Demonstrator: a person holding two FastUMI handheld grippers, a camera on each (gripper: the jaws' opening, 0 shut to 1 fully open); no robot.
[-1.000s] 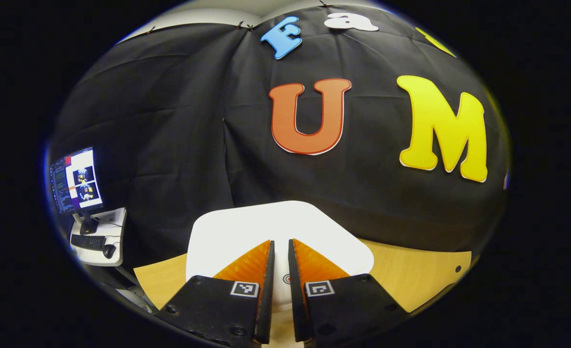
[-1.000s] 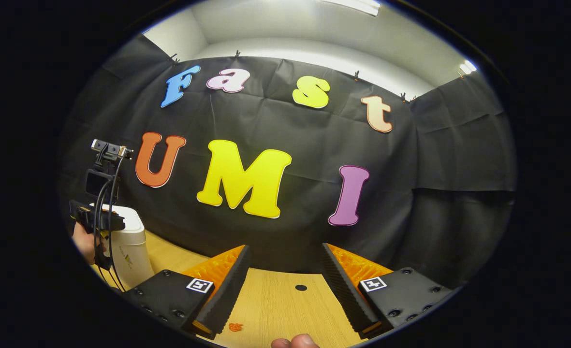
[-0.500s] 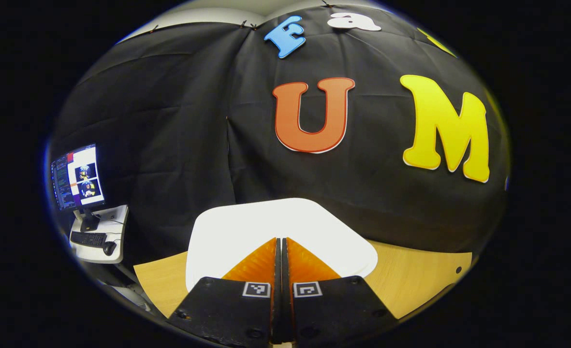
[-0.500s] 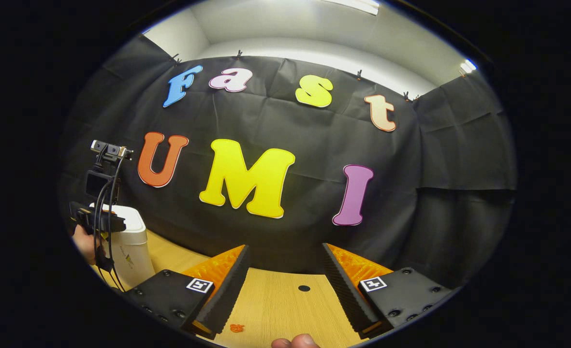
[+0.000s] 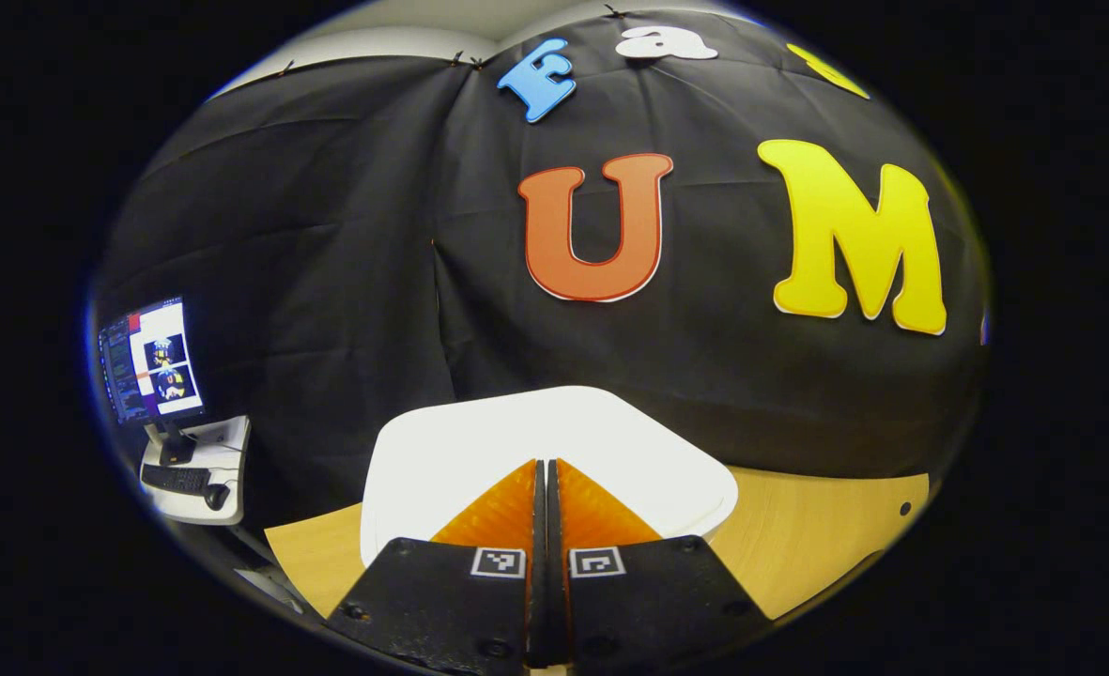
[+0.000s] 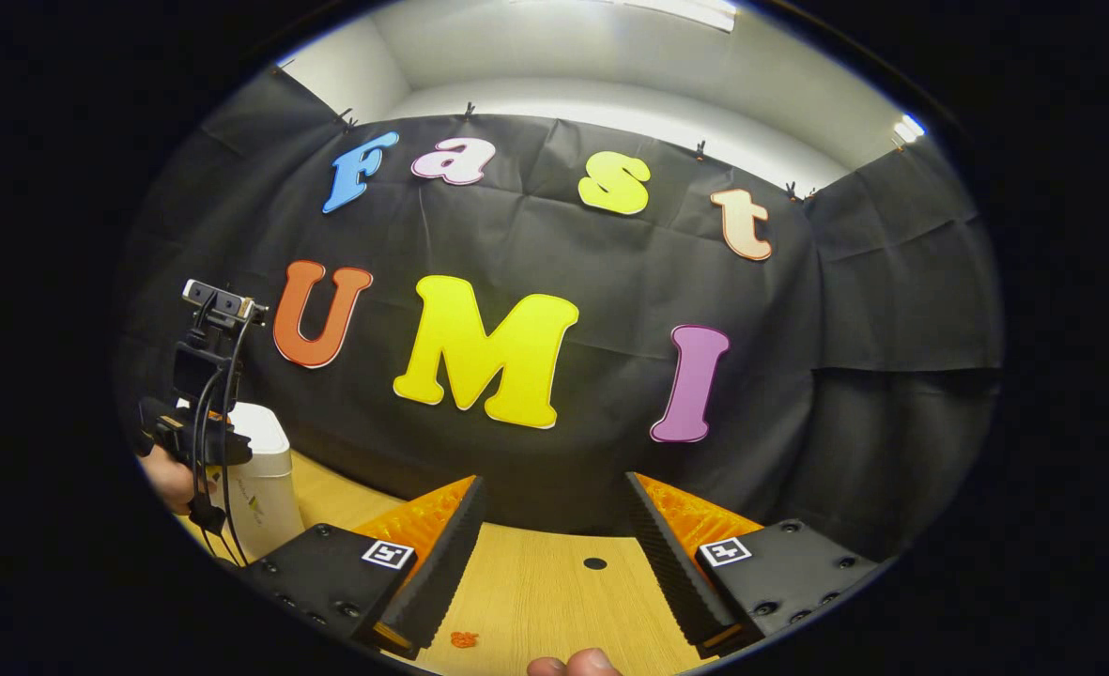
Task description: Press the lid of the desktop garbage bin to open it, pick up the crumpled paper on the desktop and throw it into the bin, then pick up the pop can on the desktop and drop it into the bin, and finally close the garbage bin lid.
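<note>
Left gripper view: left claw (image 5: 546, 469) pressed together over the white bin lid (image 5: 479, 441). Right claw (image 6: 554, 512) spread wide, empty, above the surface (image 6: 535, 591).

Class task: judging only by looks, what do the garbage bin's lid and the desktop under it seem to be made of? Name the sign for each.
Garbage bin lid: probably plastic, smooth and matt white; even seamless surface with rounded moulded corners.
Desktop: looks like light wood or a wood-look laminate; fine parallel grain lines, flat low-sheen finish. The pictures cannot settle which.

Your right gripper (image 6: 549, 526) hangs with fingers spread over the light wooden desktop (image 6: 554, 601); far left, your hand (image 6: 171, 477) holds the other gripper (image 6: 199, 437) at the white plastic bin (image 6: 263, 479).
</note>
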